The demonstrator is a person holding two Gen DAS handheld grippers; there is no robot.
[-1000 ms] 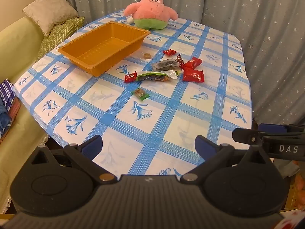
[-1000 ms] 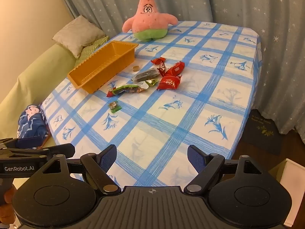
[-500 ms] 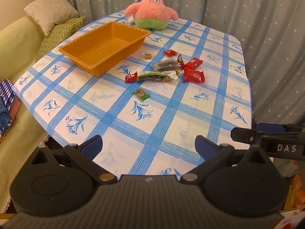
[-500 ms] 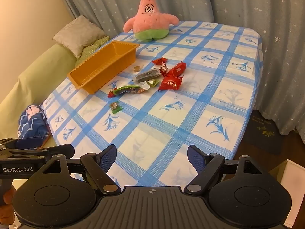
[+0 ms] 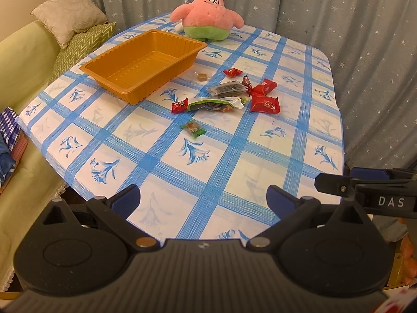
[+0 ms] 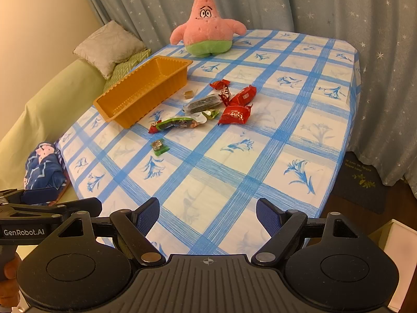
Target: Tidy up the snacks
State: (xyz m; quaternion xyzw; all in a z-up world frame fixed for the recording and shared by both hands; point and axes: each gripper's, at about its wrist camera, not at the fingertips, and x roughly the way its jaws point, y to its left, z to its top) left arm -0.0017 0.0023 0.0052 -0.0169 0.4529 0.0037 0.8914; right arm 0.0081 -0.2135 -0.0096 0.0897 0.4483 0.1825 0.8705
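An empty orange tray (image 5: 122,64) (image 6: 125,96) stands on the far left of the blue-checked table (image 5: 208,172) (image 6: 234,172). To its right lie several wrapped snacks: red packets (image 5: 264,103) (image 6: 234,114), a dark packet (image 5: 226,88) (image 6: 202,103), a long green-white packet (image 5: 213,104) (image 6: 179,124), a small green one (image 5: 193,129) (image 6: 159,146) and a brown candy (image 5: 202,77) (image 6: 188,94). My left gripper (image 5: 203,200) and right gripper (image 6: 207,212) are both open and empty, above the near table edge, far from the snacks.
A pink star plush (image 5: 208,19) (image 6: 206,31) sits at the table's far end. A green sofa with cushions (image 5: 70,23) (image 6: 109,44) runs along the left. Star curtains hang behind. A dark mat (image 6: 362,180) lies on the floor at the right.
Both views have shifted slightly, as both grippers drift a little toward the table. Nothing on the table has moved.
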